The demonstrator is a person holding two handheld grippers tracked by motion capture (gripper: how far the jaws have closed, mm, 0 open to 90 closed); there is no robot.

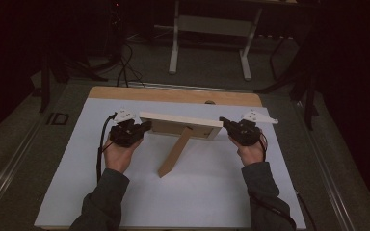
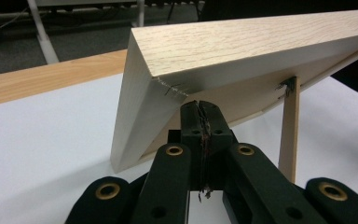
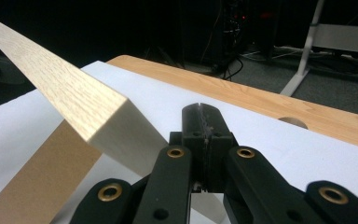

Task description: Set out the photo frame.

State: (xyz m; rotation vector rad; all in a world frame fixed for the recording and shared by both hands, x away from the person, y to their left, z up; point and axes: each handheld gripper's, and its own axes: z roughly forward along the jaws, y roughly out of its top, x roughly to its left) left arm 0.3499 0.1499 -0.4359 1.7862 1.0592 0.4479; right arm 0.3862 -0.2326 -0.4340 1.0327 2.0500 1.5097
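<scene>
Wooden picture frame [image 1: 180, 124] stands propped on white table [image 1: 197, 192]; left gripper [image 1: 144, 127] and right gripper [image 1: 223, 123], jaws together, flank its 2 ends.

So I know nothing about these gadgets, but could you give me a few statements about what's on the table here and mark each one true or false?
1. The wooden picture frame stands on the white sheet, propped from behind by its stand leg. True.
2. The left tool has its jaws wide open. False: the jaws are closed together, close beside the frame's end.
3. The right tool is closed, near the frame's other end. True.
4. The frame lies flat, face down. False: it stands tilted on its lower edge.
5. A round hole shows in the wooden table edge beyond the frame. True.
</scene>
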